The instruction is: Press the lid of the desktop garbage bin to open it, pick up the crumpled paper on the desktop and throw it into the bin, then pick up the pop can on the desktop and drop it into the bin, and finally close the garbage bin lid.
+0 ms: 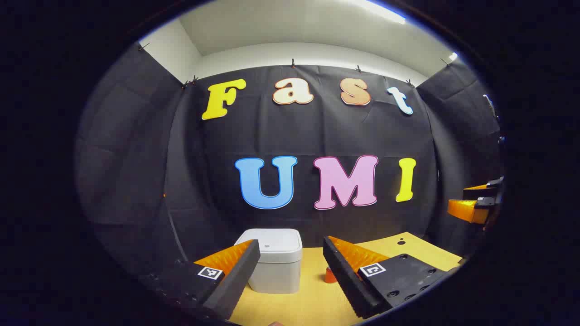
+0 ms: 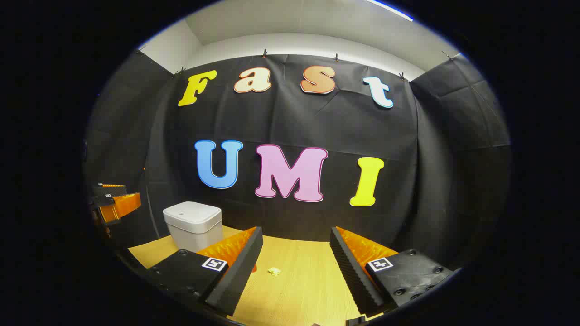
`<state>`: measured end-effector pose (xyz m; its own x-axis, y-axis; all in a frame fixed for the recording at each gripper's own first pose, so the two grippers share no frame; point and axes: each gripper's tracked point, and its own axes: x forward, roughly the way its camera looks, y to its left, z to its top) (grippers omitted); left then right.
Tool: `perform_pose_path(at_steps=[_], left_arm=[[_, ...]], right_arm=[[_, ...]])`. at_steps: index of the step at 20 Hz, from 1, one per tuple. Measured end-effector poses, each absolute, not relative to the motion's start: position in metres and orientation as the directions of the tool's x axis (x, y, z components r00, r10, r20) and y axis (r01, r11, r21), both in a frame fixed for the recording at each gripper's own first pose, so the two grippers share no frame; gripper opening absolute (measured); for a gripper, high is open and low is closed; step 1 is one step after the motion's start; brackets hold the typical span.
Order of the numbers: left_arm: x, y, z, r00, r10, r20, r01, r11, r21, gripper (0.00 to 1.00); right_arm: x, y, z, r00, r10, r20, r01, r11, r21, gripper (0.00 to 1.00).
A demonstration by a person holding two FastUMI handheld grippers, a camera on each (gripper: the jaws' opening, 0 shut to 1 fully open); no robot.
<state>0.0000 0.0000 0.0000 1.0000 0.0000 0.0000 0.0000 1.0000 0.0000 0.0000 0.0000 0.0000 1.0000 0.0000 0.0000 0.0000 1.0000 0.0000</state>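
Right now I hold both grippers raised above a wooden table (image 2: 299,280), facing the black cloth wall of the booth. In the left gripper view, my left gripper (image 1: 292,260) has its two fingers spread wide apart with nothing between them. Beyond its fingers stands the white bin (image 1: 275,260), a squarish tub with rounded corners, near the back of the table close to the wall. Its lid (image 1: 272,238) is down and flat. Just to the right of the bin, partly hidden behind the gripper's right finger, sits a small orange can (image 1: 330,275), upright as far as I can tell. At the far right edge of that view I see my other gripper (image 1: 476,201) held in the air, well apart from the bin.

In the right gripper view, my right gripper (image 2: 297,260) also has its fingers spread apart and empty. The bin (image 2: 194,225) appears to the left and farther back, lid shut. Between the two fingers, lying on the bare tabletop, is a small pale scrap of crumpled paper (image 2: 274,271), closer to the left finger and not touched by either one. At the left edge of this view, my left gripper (image 2: 113,201) hangs in the air, to the left of the bin.
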Motion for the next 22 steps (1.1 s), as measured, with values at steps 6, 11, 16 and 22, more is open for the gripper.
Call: perform_pose_path(at_steps=[6, 11, 16, 22], left_arm=[[0.002, -0.006, 0.009, 0.999, -0.019, 0.029, 0.020, 1.000, -0.006, 0.94], [0.002, -0.002, 0.014, 0.999, -0.009, 0.043, 0.008, 1.000, 0.012, 0.94], [-0.003, 0.005, 0.007, 1.000, -0.001, 0.021, 0.000, 1.000, 0.010, 0.94], [-0.005, 0.016, 0.011, 1.000, 0.009, 0.028, -0.010, 1.000, 0.025, 0.94]], right_arm=[[-0.004, -0.011, -0.001, 1.000, -0.022, 0.009, 0.022, 1.000, -0.017, 0.96], [-0.010, -0.020, -0.001, 0.999, -0.042, 0.008, 0.042, 0.999, -0.014, 0.96], [-0.015, -0.013, 0.001, 0.999, -0.031, 0.013, 0.031, 0.999, -0.011, 0.96], [-0.016, -0.004, 0.006, 1.000, -0.014, 0.022, 0.014, 1.000, -0.015, 0.96]])
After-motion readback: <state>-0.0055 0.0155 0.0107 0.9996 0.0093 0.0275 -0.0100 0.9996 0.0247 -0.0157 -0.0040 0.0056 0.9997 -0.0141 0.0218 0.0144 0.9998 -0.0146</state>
